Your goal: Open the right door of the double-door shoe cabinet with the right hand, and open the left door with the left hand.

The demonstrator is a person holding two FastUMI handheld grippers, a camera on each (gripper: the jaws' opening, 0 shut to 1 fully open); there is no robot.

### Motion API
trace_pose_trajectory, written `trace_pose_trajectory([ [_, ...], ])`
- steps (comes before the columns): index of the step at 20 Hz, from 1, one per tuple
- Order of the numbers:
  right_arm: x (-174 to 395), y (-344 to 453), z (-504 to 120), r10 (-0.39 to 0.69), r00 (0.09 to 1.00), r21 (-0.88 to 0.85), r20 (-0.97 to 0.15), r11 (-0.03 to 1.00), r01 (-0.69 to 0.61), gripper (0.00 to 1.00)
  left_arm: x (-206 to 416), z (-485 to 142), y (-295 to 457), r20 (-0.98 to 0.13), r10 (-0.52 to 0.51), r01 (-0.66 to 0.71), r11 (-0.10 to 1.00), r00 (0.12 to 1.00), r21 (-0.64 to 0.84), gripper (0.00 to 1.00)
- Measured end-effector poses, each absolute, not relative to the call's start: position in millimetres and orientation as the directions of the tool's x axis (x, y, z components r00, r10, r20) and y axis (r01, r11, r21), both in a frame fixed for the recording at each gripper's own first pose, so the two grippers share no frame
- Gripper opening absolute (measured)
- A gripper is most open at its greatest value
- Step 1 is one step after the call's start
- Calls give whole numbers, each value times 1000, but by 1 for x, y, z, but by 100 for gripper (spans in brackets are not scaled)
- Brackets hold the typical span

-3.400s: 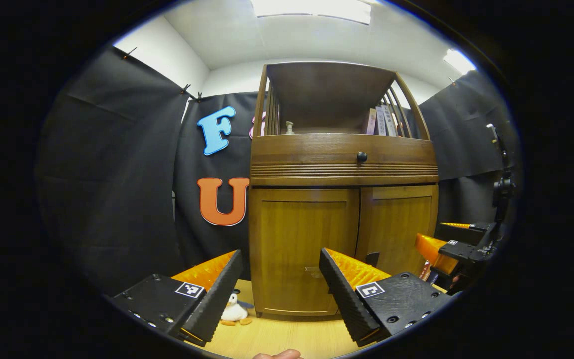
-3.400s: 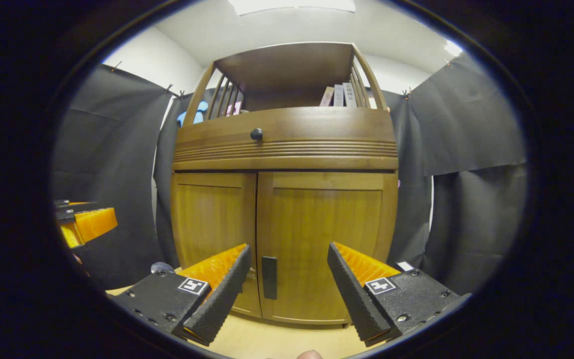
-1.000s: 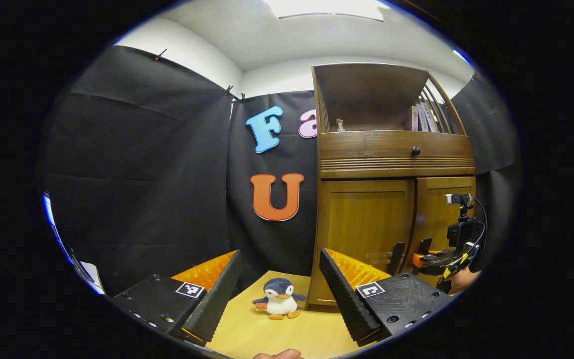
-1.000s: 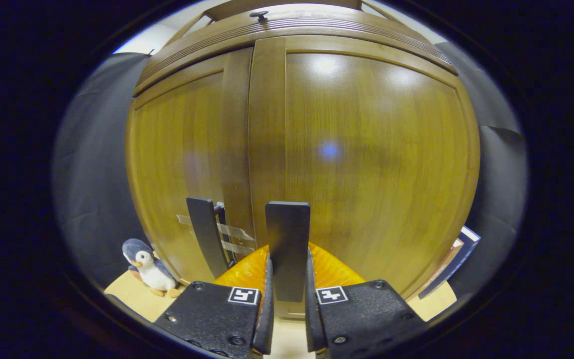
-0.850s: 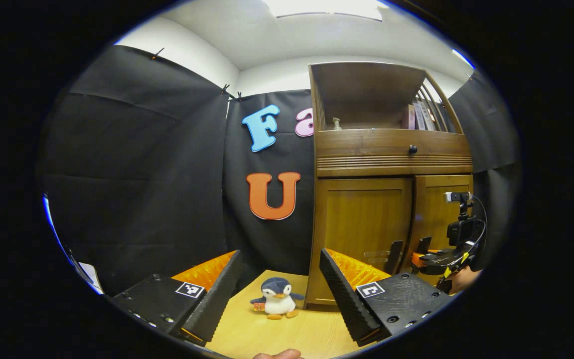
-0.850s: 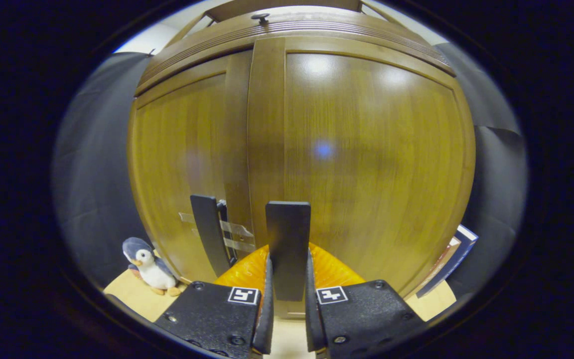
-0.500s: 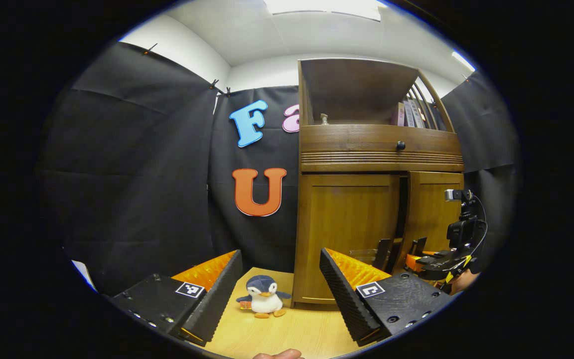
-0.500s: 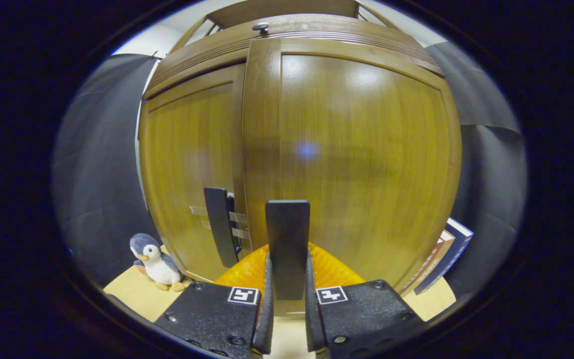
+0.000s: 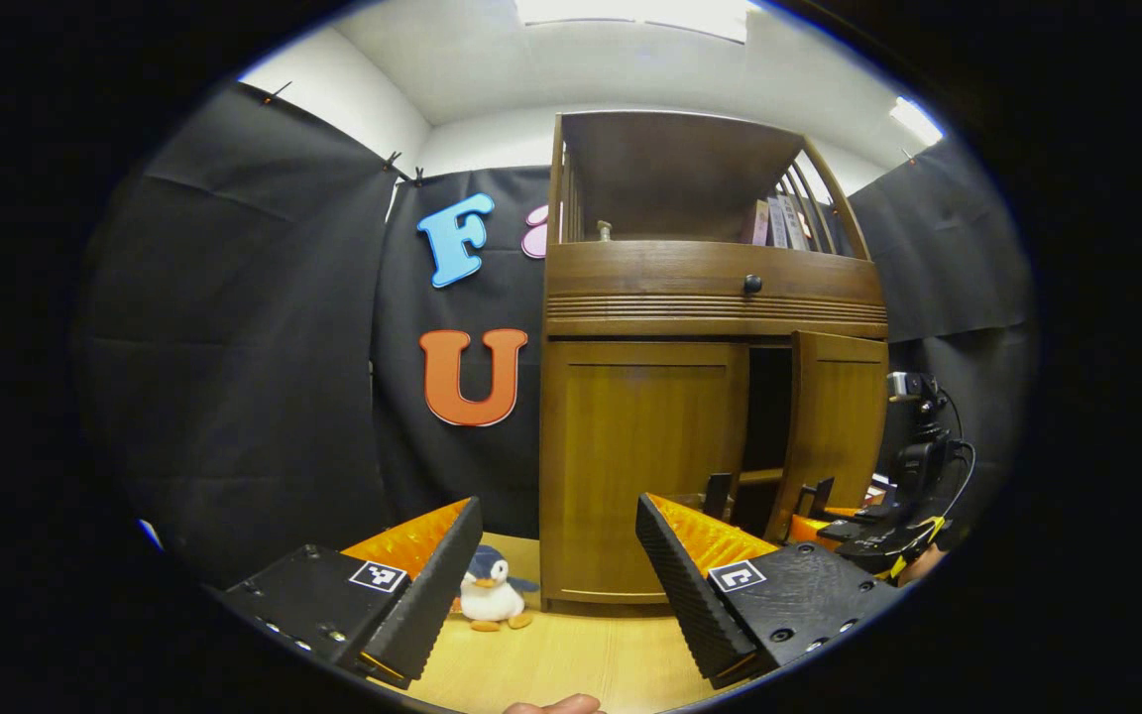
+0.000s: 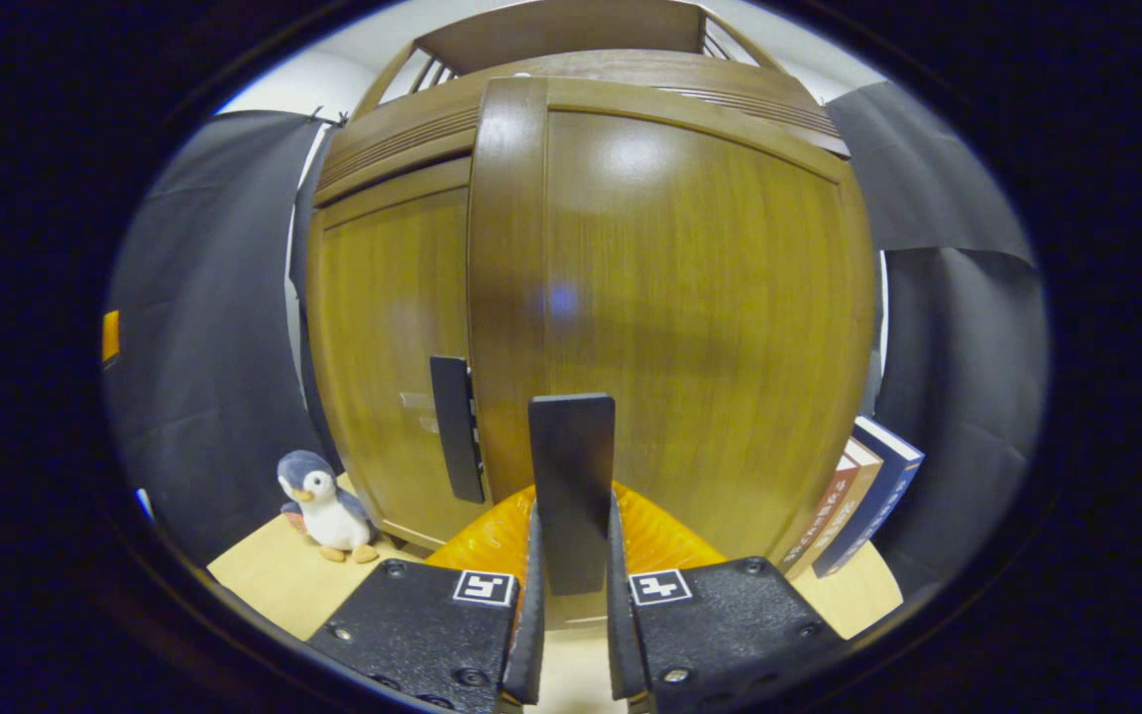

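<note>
The wooden shoe cabinet (image 9: 710,297) stands on a pale floor. Its left door (image 9: 642,466) is closed, with a dark upright handle (image 9: 718,494) at its inner edge. The right door (image 9: 837,421) stands swung partly outward, leaving a dark gap beside it. In the right gripper view, my right gripper (image 10: 571,555) is shut on the right door's dark handle (image 10: 571,476), close against the door panel (image 10: 700,317); the left door's handle (image 10: 456,426) is just to its left. My left gripper (image 9: 558,504) hangs open in front of the left door, some way back, holding nothing.
A small plush penguin (image 9: 489,595) sits on the floor at the cabinet's left corner. Books (image 10: 863,506) lean against the cabinet's right side. A drawer with a round knob (image 9: 751,284) and an open shelf with books (image 9: 779,218) lie above the doors.
The right door has swung outward with my right gripper shut on its handle, opening a dark gap. The left gripper view has shifted so the cabinet sits more centrally.
</note>
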State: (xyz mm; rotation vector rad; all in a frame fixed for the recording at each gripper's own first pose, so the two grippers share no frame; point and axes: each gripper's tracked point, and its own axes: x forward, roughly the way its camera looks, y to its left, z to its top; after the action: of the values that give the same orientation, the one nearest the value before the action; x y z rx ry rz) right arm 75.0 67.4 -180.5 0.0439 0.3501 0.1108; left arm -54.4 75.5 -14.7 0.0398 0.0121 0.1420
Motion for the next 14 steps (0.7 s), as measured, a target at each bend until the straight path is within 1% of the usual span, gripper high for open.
trace_pose_trajectory([
  [14,6,22,-173,102,939,87,-330,993,-78,29,-35,-26,25,-39,26,-24,999,999,40,95],
])
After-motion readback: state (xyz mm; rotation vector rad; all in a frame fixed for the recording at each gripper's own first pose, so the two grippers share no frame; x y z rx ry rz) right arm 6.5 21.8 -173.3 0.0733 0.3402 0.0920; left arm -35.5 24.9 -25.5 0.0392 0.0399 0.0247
